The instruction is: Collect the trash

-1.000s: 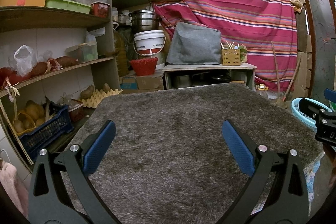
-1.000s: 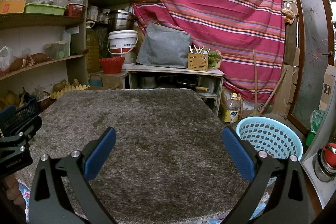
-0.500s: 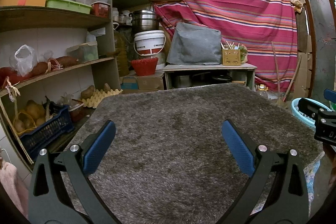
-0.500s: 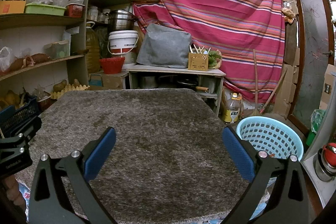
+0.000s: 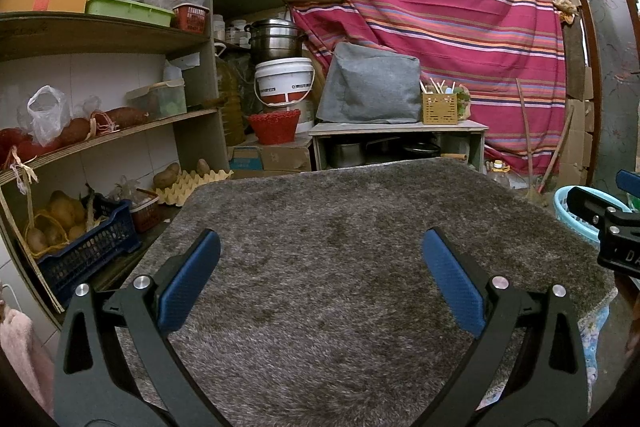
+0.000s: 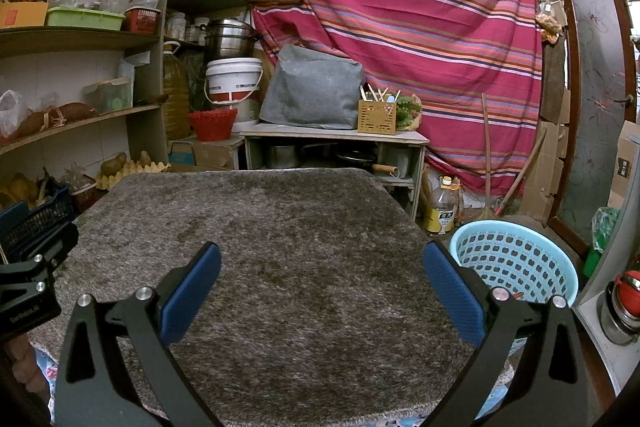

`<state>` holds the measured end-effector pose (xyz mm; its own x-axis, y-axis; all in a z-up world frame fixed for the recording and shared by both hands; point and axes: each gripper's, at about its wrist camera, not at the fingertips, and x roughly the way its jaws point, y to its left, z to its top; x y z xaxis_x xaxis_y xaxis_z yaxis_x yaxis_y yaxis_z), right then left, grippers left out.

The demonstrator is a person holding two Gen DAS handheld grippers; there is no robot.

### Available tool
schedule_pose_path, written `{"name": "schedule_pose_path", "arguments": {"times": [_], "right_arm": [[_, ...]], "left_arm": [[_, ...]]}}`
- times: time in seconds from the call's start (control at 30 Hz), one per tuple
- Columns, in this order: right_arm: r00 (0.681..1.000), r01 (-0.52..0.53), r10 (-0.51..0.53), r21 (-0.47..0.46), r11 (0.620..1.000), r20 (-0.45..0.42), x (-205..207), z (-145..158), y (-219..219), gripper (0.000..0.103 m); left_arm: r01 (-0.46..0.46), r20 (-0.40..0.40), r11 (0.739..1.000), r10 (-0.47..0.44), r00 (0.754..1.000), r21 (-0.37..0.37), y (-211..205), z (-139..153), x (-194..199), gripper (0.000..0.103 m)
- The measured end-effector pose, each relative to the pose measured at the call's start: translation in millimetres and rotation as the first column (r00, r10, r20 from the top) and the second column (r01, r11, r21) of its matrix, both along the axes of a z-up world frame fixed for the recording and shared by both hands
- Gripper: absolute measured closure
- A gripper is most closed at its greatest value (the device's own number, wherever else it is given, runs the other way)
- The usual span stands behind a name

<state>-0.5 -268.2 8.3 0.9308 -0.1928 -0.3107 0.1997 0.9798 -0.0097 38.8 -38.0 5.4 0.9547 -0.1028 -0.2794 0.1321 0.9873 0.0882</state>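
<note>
A grey shaggy rug point(image 5: 340, 247) covers the table; it also shows in the right wrist view point(image 6: 280, 247). No trash shows on it. My left gripper point(image 5: 320, 243) is open and empty above the rug's near part. My right gripper point(image 6: 320, 255) is open and empty above the rug's near right part. A light blue perforated basket point(image 6: 516, 259) stands on the floor right of the table; its rim shows in the left wrist view point(image 5: 564, 203). The right gripper's body point(image 5: 608, 227) shows at the left view's right edge.
Shelves point(image 5: 100, 139) with crates, potatoes and bags line the left. A low table point(image 6: 332, 139) with a grey cover and a cutlery box stands behind, before a striped curtain point(image 6: 400, 7). An oil bottle point(image 6: 440, 211) and a red kettle point(image 6: 624, 299) are on the right.
</note>
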Motion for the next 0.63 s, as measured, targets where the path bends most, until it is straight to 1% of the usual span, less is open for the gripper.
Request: {"name": "schedule_pose_path", "arguments": {"times": [0.63], "right_arm": [[1.000, -0.001, 0.001, 0.000, 1.000, 0.002, -0.5, 0.1, -3.7, 0.004]], "left_arm": [[0.007, 0.005, 1.000, -0.007, 1.000, 0.001, -1.0, -0.1, 1.8, 0.005]]}}
